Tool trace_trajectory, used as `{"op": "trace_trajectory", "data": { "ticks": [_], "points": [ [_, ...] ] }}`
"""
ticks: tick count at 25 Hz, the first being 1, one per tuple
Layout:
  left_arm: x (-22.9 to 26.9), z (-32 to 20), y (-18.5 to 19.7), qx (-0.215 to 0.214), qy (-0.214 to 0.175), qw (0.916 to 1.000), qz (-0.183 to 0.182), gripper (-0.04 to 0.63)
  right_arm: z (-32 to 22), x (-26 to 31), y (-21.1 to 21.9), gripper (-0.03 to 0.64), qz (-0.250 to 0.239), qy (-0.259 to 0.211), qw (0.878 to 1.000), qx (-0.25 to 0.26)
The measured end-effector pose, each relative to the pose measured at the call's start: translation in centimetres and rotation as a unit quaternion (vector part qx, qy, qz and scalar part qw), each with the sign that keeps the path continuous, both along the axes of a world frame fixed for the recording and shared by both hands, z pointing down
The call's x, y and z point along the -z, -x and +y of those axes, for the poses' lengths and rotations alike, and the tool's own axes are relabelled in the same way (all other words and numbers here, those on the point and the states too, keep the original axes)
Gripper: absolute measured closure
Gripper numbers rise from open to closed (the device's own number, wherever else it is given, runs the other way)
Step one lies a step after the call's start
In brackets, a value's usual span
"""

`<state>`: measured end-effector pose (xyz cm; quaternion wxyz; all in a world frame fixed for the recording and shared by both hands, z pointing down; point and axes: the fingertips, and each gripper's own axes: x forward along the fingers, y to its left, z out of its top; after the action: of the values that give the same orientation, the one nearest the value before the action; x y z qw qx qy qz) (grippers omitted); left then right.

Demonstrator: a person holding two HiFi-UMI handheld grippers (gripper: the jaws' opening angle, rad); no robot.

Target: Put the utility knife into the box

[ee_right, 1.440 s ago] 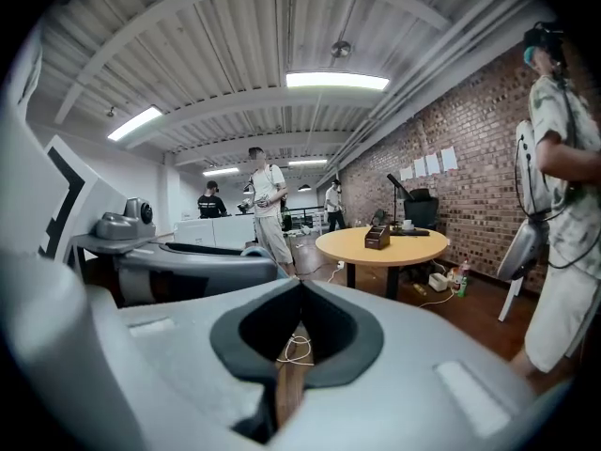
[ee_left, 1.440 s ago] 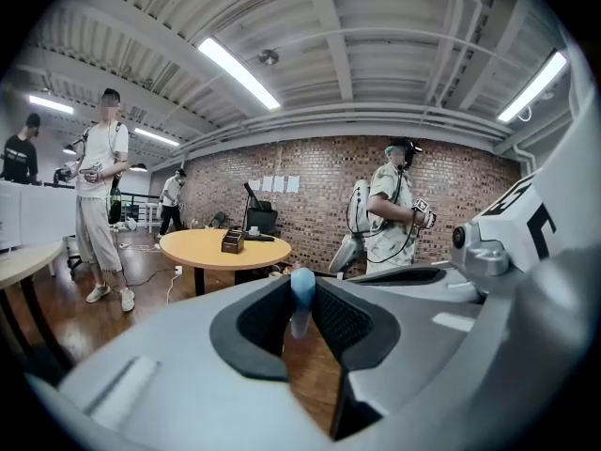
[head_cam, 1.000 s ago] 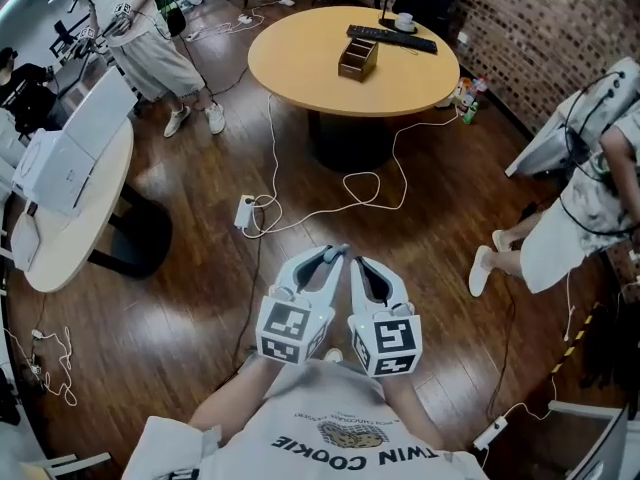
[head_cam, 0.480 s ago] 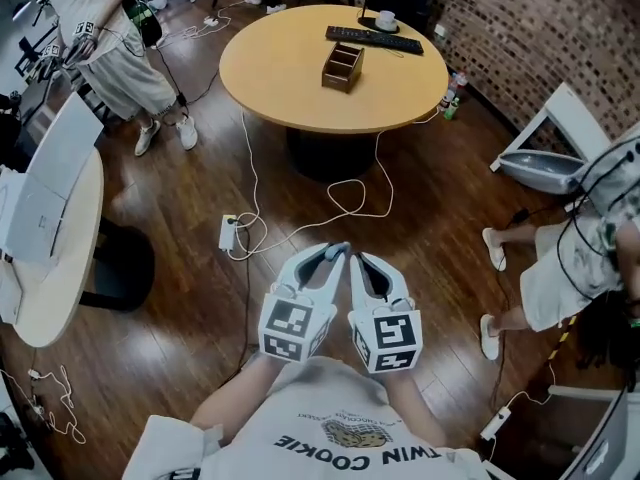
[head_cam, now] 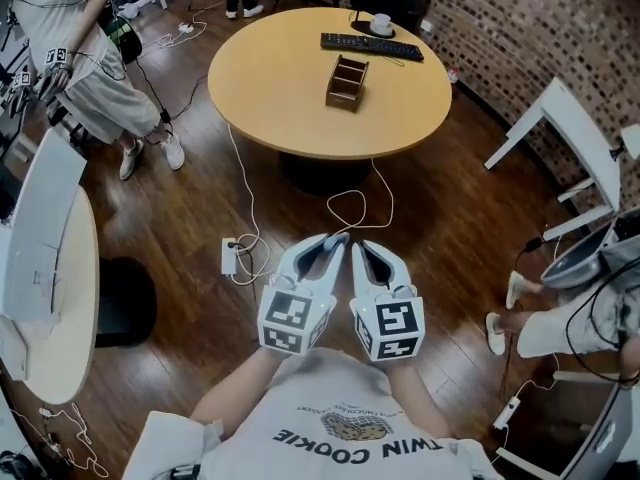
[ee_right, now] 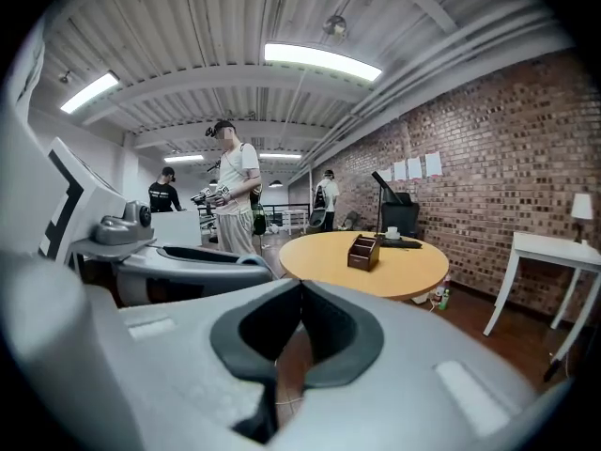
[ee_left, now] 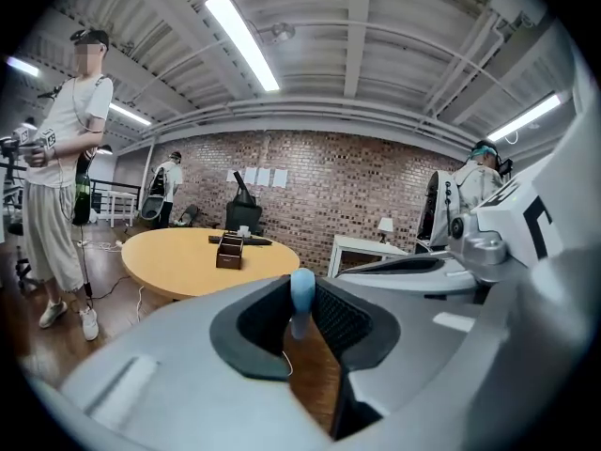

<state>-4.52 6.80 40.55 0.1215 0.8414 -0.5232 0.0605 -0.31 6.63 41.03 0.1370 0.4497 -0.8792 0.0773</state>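
Observation:
A brown wooden box (head_cam: 347,81) with compartments stands on the round wooden table (head_cam: 290,88) ahead of me; it also shows as the box (ee_left: 229,250) and the box (ee_right: 362,251) in the gripper views. My left gripper (head_cam: 338,238) is held at waist height over the floor. Its jaws (ee_left: 305,287) are shut on a slim light-blue piece, the end of the utility knife (ee_left: 301,294); the remainder of the knife is hidden. My right gripper (head_cam: 357,247) sits close beside it, with jaws (ee_right: 300,289) shut and nothing between them.
A black keyboard (head_cam: 371,46) and a cup (head_cam: 380,23) lie at the table's far edge. Cables and a power strip (head_cam: 229,255) cross the wood floor between me and the table. A white table (head_cam: 50,268) stands left, another (head_cam: 560,118) right. People stand at the left (head_cam: 70,58) and right (head_cam: 570,318).
The round table and box have come nearer and more central in the head view. Both grippers keep their pose side by side in front of me.

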Motion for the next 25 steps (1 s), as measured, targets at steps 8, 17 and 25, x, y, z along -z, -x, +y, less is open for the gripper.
{"op": "trace_trajectory", "data": {
  "ticks": [8,17,25],
  "points": [
    [-0.4,-5.2,4.4,-0.016,0.005,0.9999,-0.001,0.523,-5.4,0.0,4.5,0.617,0.002,0.003,1.000,-0.016],
    [-1.4,-9.6,4.9,-0.032,0.011,0.9994,-0.008,0.523,-9.7,-1.4,5.2,0.617,0.004,0.013,1.000,-0.028],
    [-2.0,-15.7,4.1,-0.006,0.014,0.9999,-0.007,0.523,-16.0,-2.1,3.7,0.617,0.007,0.011,1.000,-0.009]
  ]
}}
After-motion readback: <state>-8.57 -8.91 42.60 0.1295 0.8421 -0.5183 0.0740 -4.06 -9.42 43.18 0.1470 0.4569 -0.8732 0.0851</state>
